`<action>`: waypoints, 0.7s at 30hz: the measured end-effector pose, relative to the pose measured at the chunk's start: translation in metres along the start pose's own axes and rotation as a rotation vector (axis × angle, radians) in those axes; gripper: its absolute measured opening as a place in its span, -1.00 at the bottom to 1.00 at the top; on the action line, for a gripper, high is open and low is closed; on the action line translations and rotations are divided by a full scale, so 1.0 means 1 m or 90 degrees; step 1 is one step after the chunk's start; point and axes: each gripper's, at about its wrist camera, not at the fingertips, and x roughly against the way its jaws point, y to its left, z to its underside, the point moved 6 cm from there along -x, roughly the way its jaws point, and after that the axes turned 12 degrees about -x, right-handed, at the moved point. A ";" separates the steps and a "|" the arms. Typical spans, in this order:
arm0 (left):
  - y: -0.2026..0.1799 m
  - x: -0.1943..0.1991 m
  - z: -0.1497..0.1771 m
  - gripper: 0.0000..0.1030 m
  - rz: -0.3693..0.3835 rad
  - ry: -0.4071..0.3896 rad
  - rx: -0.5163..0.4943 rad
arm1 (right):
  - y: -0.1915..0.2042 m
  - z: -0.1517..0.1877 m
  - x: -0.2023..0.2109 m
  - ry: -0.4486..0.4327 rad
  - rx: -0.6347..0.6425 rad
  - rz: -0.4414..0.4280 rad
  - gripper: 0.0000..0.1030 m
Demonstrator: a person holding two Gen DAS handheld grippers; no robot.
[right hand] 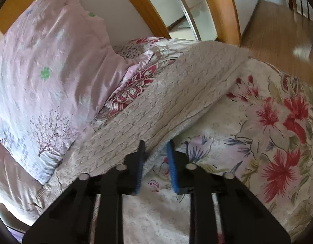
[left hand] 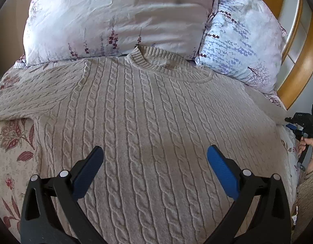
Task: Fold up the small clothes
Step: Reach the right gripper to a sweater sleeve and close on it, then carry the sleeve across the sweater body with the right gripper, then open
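Note:
A beige cable-knit sweater (left hand: 152, 109) lies flat, front up, on the floral bedspread (left hand: 12, 158), its neckline toward the pillows. My left gripper (left hand: 155, 152) is open and empty, hovering over the sweater's lower body. In the right wrist view the sweater's right sleeve (right hand: 176, 93) stretches away toward the bed edge. My right gripper (right hand: 156, 144) has its jaws close together on the sleeve's near edge, and the sleeve looks lifted off the bed. The right gripper also shows in the left wrist view (left hand: 303, 126), at the far right, held by a hand.
Two floral pillows (left hand: 119, 18) (left hand: 238, 40) lie beyond the neckline against a curved wooden headboard (left hand: 299, 65). In the right wrist view a pink pillow (right hand: 46, 73) lies left of the sleeve, and wooden floor (right hand: 274, 46) shows past the bed edge.

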 end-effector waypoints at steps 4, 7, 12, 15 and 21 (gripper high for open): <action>0.005 0.000 0.000 0.97 0.029 -0.010 0.025 | 0.017 -0.002 0.011 -0.038 0.053 -0.016 -0.80; 0.010 0.003 0.000 0.97 0.043 -0.034 0.047 | 0.045 0.001 0.031 -0.081 0.122 -0.041 -0.82; 0.012 0.012 -0.003 0.97 0.037 -0.078 0.047 | 0.112 0.037 0.069 -0.088 0.236 -0.154 -0.82; 0.011 0.016 -0.005 0.97 0.037 -0.088 0.046 | 0.150 0.080 0.076 -0.042 0.304 -0.218 -0.82; 0.007 0.028 -0.006 0.97 -0.001 -0.076 0.010 | 0.179 0.190 0.029 0.114 0.438 -0.206 -0.82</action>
